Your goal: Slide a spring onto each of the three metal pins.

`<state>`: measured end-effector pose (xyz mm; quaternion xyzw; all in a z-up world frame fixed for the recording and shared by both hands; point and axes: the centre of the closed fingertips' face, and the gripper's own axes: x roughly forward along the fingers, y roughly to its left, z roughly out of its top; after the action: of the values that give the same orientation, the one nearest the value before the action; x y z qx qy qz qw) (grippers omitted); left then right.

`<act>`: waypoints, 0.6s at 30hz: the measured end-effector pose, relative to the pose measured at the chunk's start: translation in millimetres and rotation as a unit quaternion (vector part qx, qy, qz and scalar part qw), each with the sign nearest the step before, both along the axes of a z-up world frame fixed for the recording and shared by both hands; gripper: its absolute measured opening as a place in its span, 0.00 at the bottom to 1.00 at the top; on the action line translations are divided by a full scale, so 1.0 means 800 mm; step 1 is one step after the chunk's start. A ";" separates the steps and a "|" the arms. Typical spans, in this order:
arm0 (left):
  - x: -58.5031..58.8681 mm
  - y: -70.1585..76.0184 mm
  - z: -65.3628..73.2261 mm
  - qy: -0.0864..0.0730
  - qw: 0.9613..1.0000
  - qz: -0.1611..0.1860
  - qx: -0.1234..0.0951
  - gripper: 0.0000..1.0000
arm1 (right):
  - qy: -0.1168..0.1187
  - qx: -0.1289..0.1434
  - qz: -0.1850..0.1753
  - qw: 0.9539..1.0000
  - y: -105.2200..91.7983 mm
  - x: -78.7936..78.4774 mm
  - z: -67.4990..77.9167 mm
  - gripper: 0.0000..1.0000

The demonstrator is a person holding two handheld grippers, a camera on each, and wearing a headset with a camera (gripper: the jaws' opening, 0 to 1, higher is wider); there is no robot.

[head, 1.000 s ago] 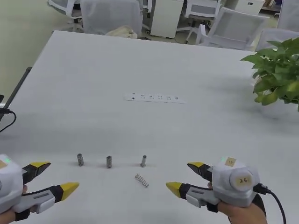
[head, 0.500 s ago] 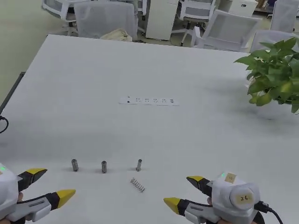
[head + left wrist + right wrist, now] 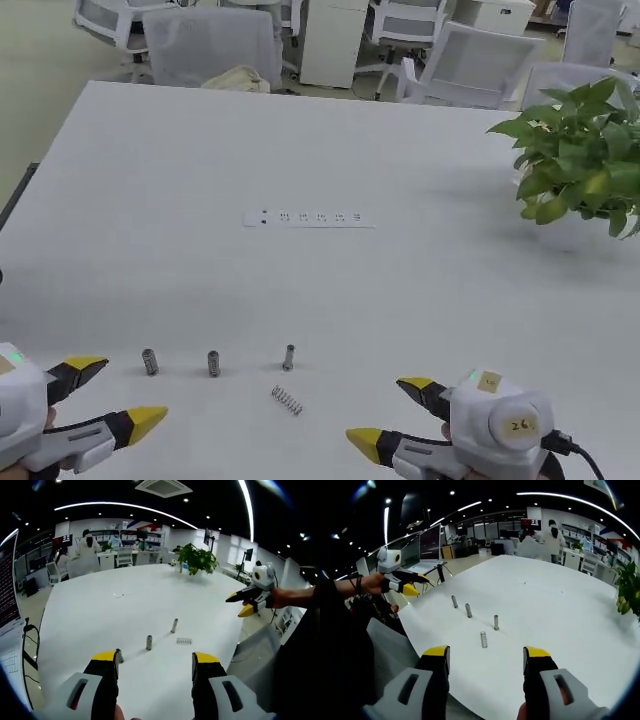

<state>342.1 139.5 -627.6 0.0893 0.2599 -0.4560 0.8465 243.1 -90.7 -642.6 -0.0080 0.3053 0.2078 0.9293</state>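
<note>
Near the front edge of the worktop (image 3: 420,300) three short pins stand in a row. The left pin (image 3: 150,362) and the middle pin (image 3: 213,363) look thick and ribbed, so each seems to carry a spring already. The right pin (image 3: 288,357) looks thin and bare. One loose spring (image 3: 287,400) lies flat just in front of that bare pin, not touching it. The left tongs (image 3: 115,390) and the right tongs (image 3: 390,410) hover low on either side of the row, both spread wide and holding nothing.

The spring is small and round, so a nudge from one tip could roll it off toward the edge. A hard or off-centre pinch could flick it out of the tongs. Picked up lying flat, it must be turned upright before its end meets the pin top, and it may slip during that turn. Whether the bare pin is fixed cannot be told. A sideways push while threading could tip it or bump the middle pin beside it.
</note>
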 end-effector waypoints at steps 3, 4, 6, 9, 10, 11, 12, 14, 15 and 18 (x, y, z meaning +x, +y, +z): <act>-0.003 -0.011 -0.002 -0.001 1.000 -0.016 0.006 0.54 | -0.001 0.005 -0.004 1.000 -0.001 -0.002 0.003 0.58; -0.004 -0.017 -0.002 -0.002 1.000 -0.026 0.008 0.55 | -0.002 0.006 -0.005 1.000 -0.001 -0.003 0.004 0.58; -0.006 -0.028 -0.001 -0.003 0.999 -0.037 0.010 0.54 | -0.002 0.006 -0.001 1.000 0.000 -0.004 0.004 0.58; -0.008 -0.044 -0.001 -0.006 0.998 -0.058 0.013 0.54 | 0.003 0.001 0.005 1.000 0.001 -0.007 0.002 0.59; -0.010 -0.051 -0.002 -0.007 0.998 -0.067 0.015 0.54 | 0.004 0.001 0.005 1.000 0.001 -0.007 0.002 0.59; -0.011 -0.056 -0.002 -0.008 0.997 -0.075 0.017 0.54 | 0.004 0.001 0.005 1.000 0.001 -0.007 0.002 0.59; -0.012 -0.062 -0.002 -0.010 0.996 -0.083 0.019 0.54 | 0.005 0.001 0.005 1.000 0.001 -0.008 0.001 0.59; -0.014 -0.074 -0.003 -0.011 0.995 -0.100 0.022 0.54 | 0.006 0.001 0.005 1.000 0.001 -0.008 0.002 0.60; -0.015 -0.078 -0.004 -0.012 0.994 -0.109 0.025 0.54 | 0.006 0.001 0.006 1.000 0.001 -0.009 0.002 0.60; -0.018 -0.093 -0.009 -0.014 0.991 -0.130 0.032 0.53 | 0.007 0.000 0.006 1.000 0.001 -0.011 0.003 0.60</act>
<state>328.1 65.4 -634.4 0.1557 0.2490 -0.5523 0.7802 234.5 -90.0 -639.8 -0.0087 0.3118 0.2137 0.9258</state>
